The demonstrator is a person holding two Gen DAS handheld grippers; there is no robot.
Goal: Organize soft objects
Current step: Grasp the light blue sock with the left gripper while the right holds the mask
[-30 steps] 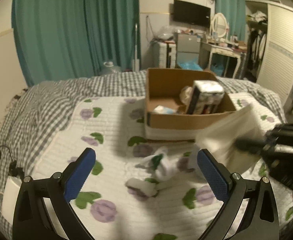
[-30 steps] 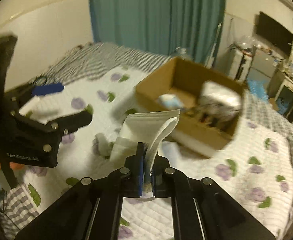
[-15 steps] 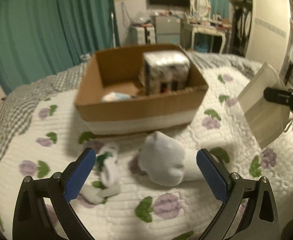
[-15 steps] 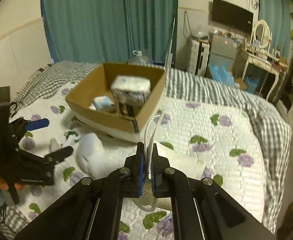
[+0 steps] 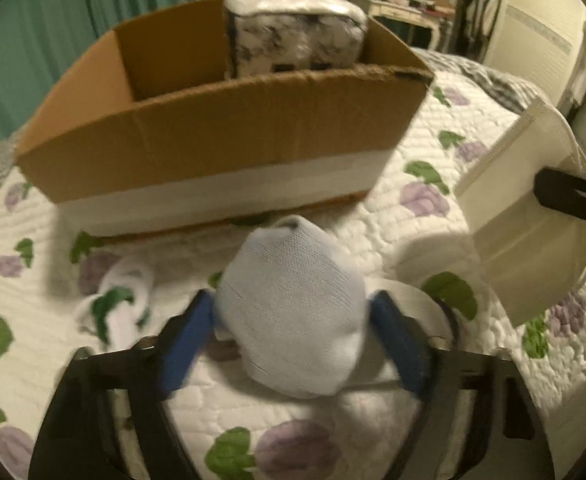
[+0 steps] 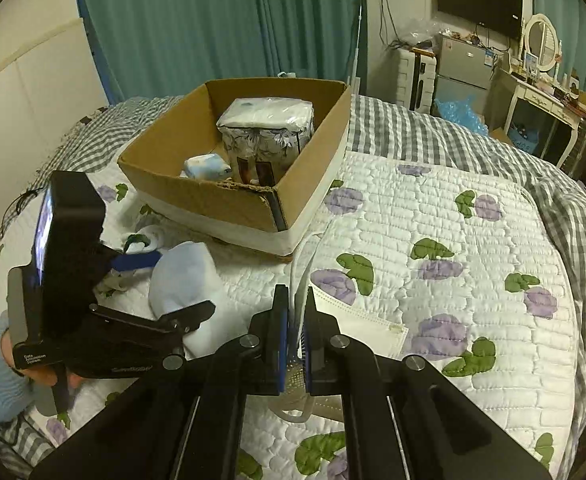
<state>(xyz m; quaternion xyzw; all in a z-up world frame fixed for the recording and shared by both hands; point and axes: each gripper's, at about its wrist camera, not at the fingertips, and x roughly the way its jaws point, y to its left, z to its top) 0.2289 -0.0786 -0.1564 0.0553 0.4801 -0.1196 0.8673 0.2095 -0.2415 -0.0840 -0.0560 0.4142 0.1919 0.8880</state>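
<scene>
Left wrist view, lower centre: the left gripper [image 5: 293, 316] is seen with a pale blue-white sock [image 5: 293, 316] bulging between its blue pads [image 5: 181, 344]. The jaws are partly closed and both pads are pressed against the sock's sides, so it is held. The sock's toe end is directed up the frame toward the box.

Left of the sock, a second white sock [image 5: 113, 304] is noted, crumpled on the floral quilt [image 5: 373, 240] and outside the jaws.

Right edge of the same view: a white face mask [image 5: 529, 220] is held off the quilt by the dark tip of the right gripper.

Right wrist view, lower centre: the right gripper [image 6: 295, 316] is closed to a narrow slit, with the mask's edge and ear loops pinched between the pads. The rest of the mask [image 6: 357, 316] is spread to the right of the jaws over the quilt [image 6: 473, 240]. The left gripper [image 6: 149, 292] and its sock [image 6: 185, 280] are seen at lower left.

Centre, beyond both grippers: an open cardboard box [image 6: 249, 204] with a white band along its base is set on the quilt. Inside it a plastic-wrapped tissue pack [image 6: 267, 136] stands upright, and a small light-blue packet [image 6: 207, 166] lies just left of it. In the left wrist view only the box's front wall [image 5: 233, 136] and the pack's top [image 5: 297, 28] are visible.
</scene>
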